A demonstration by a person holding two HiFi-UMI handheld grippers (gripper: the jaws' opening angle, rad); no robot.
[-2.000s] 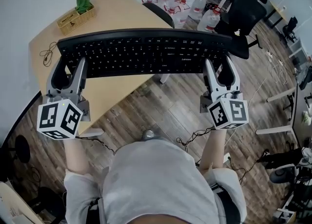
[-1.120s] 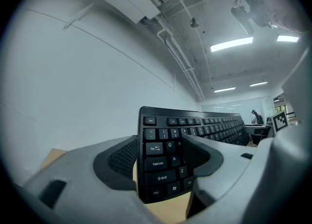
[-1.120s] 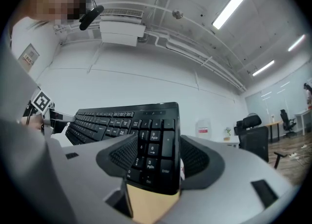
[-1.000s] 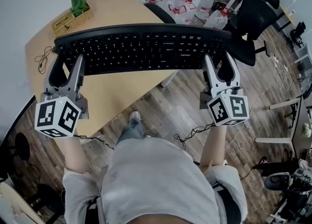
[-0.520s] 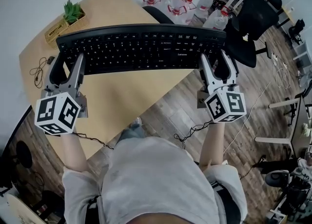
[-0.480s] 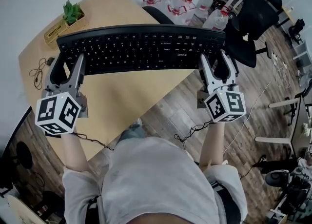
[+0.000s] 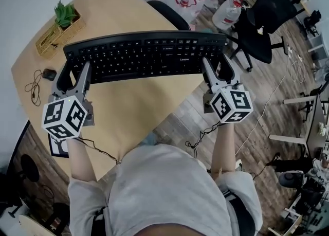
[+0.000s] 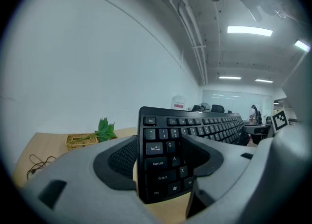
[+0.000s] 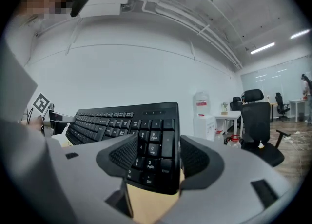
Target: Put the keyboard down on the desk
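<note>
Left gripper view shows your left gripper (image 8: 161, 167) closed down to the thickness of the keyboard (image 8: 168, 140). One pad lies on the key face by the Q and A keys, and the other is behind it on the underside. Your right gripper (image 9: 153, 164) has the same narrow pinch on the number-pad end. Each gripper holds only the outermost strip of its end, and pale desk top shows under the keyboard in both gripper views, so I judge it is in the air.

Between the grippers the keyboard spans left to right, roughly level. In the head view its left end is over the desk (image 7: 128, 111), while its right end sits about over the desk's right edge, with your right gripper out over the floor (image 7: 175, 122).

That is the main risk. If you lower it straight down from here, the number-pad end may land half off the edge and tip once you let go, so shift left first.

If you lower one end faster, a corner will strike first and the board can pivot in the pads. If one gripper opens before the board is resting, that end drops. Drifting the grippers apart would let the ends slip out.

Going too far left brings you near the cable (image 7: 33, 83) and the plant basket (image 7: 54, 29).
</note>
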